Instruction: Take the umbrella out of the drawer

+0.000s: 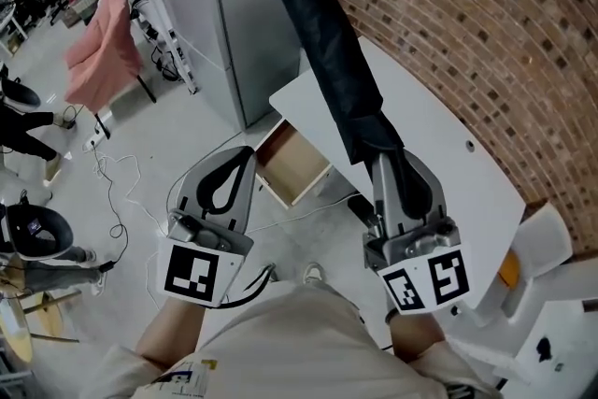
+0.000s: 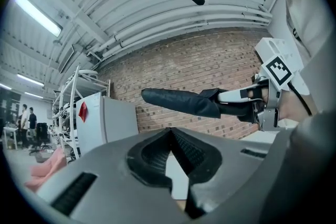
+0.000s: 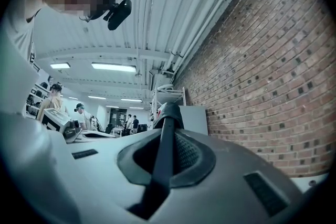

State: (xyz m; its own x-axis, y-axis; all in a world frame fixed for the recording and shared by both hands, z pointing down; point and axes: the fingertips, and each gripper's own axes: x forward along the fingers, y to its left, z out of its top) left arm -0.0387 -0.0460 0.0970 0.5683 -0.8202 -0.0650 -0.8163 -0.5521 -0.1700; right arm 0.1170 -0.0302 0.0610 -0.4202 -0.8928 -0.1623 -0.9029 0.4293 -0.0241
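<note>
A person looks steeply down at two handheld grippers held out in front of the body. The right gripper (image 1: 386, 156) is clenched on one end of a folded black umbrella (image 1: 332, 61). In the right gripper view, a thin dark part of the umbrella runs straight between the closed jaws. The rest of the umbrella sticks out away from the person, roughly level, in the air above the left edge of a white tabletop (image 1: 439, 154). Its far tip reaches past the tabletop's far left corner.

The left gripper (image 1: 241, 159) is clenched too, but on nothing. Its jaw tips meet and nothing shows between them. It hangs in the air to the left of the tabletop, apart from the umbrella.

Below both grippers, a wooden drawer (image 1: 280, 154) stands pulled out from under the tabletop's left edge. The part of its inside that shows looks bare.

The main step appears done, since the umbrella is clear of the drawer and lifted well above it. What may remain is setting the umbrella down and perhaps pushing the drawer shut.

A brick wall (image 1: 467, 14) runs along the tabletop's far right side. A grey cabinet (image 1: 257, 5) stands just beyond the far left corner, close to the umbrella's tip, so a swing that way could strike it. Cables (image 1: 117, 192) trail over the floor to the left, and a pink cloth (image 1: 101, 47) hangs over a stand farther off.
</note>
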